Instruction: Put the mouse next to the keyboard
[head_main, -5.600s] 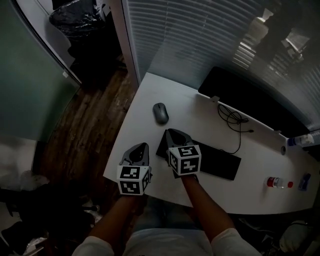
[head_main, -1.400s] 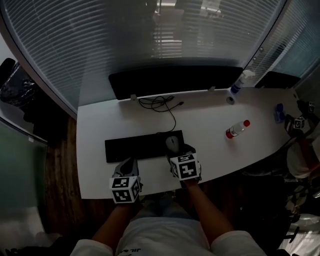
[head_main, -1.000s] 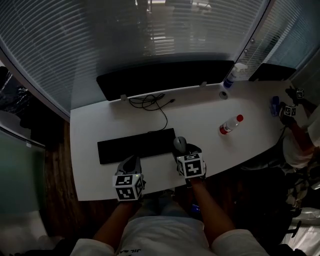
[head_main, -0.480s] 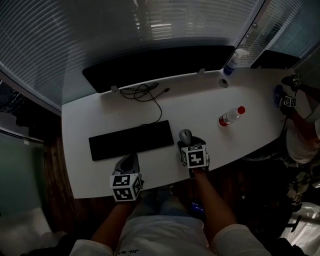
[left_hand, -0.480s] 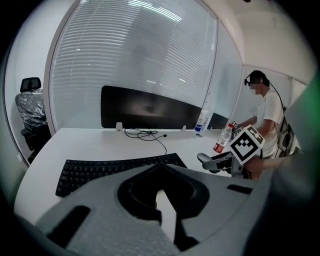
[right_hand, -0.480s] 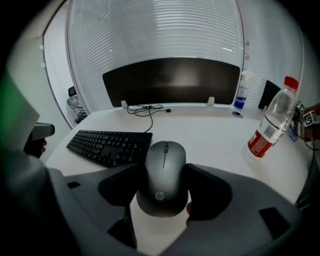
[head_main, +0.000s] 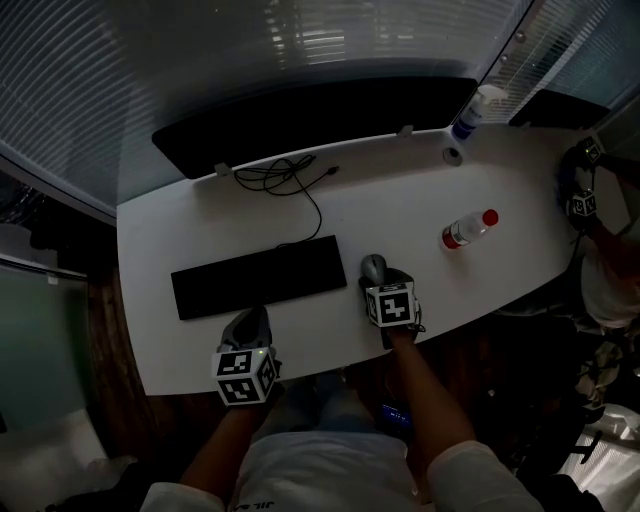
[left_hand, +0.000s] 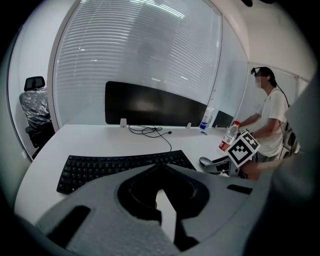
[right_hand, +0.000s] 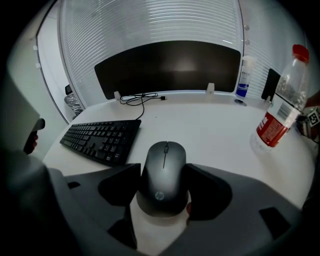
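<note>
Both jaws of my right gripper (right_hand: 161, 194) clamp the mouse (right_hand: 164, 167), just off the keyboard's (head_main: 258, 276) 3 o'clock end; my left gripper (left_hand: 159, 169) is closed and empty. Letting go while the mouse is tilted could send it skidding off the table (head_main: 400, 215) edge at 6 o'clock.

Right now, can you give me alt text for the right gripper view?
The right gripper clasps a dark mouse between its jaws, just right of the black keyboard on the white desk. A red-labelled bottle stands at right; a dark monitor spans the back.
</note>
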